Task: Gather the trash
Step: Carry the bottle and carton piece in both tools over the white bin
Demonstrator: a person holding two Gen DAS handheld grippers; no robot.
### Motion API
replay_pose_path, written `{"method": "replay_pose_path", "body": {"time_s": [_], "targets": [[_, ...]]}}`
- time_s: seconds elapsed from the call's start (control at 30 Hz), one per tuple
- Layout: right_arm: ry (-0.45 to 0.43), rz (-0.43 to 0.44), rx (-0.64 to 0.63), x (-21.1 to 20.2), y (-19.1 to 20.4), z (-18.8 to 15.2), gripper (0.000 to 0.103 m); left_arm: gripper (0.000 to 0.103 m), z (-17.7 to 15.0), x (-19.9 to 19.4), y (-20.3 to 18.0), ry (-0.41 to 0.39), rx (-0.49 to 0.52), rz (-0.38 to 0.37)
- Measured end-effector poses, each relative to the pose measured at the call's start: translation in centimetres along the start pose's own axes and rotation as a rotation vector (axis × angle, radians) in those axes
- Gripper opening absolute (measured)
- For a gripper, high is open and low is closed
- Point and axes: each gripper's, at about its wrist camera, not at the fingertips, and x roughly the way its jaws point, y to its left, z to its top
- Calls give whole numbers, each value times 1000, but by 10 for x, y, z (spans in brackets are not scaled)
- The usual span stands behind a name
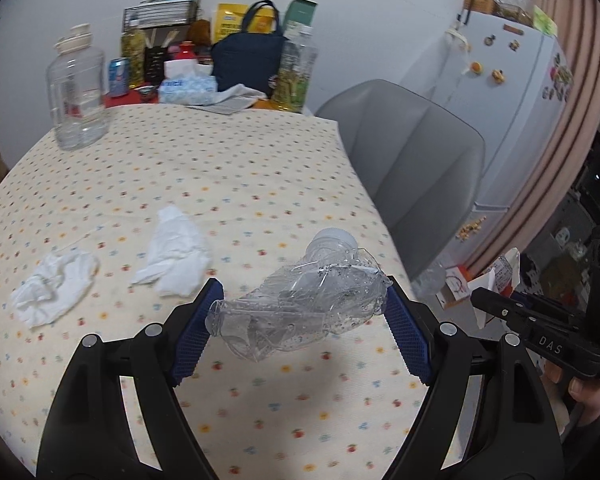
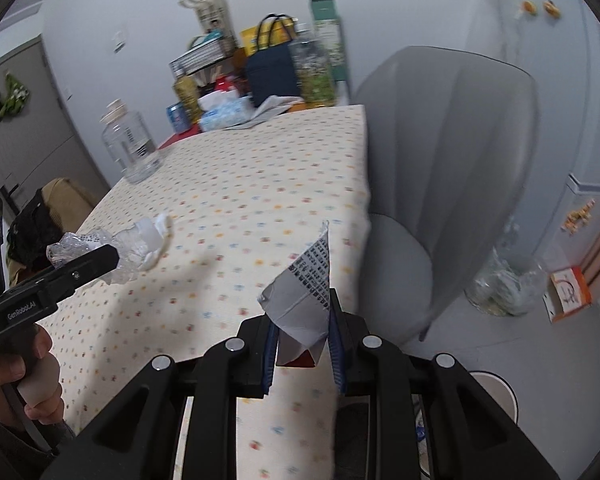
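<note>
Left gripper (image 1: 300, 308) fingers clamped wide on crushed clear bottle (image 1: 300, 300), carried above bench (image 1: 220, 168). Right gripper (image 2: 302, 344) fingers pinched on folded printed carton (image 2: 304, 292), held over bench edge. 2 crumpled tissues (image 1: 112, 268) uncollected on cloth. Risk noted: springy, slick bottle liable to twist free; carton gripped by a low corner, likely to pivot or slip in transit.

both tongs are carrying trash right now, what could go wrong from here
1. The crushed bottle is held only by its ends between the widely spread left tongs; the thin plastic may buckle and slip out.
2. The carton sticks well above the right tongs and could twist loose.
3. Two tissues remain on the table and might be forgotten.
</note>
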Motion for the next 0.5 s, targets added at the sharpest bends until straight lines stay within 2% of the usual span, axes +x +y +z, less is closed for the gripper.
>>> {"method": "replay_pose_path", "body": {"time_s": [0.23, 0.5], "targets": [[6, -91, 103, -17, -61, -23, 23, 79, 5, 23, -48, 27, 70, -65], [23, -158, 202, -28, -116, -53, 23, 79, 7, 54, -108, 81, 147, -136]]}}
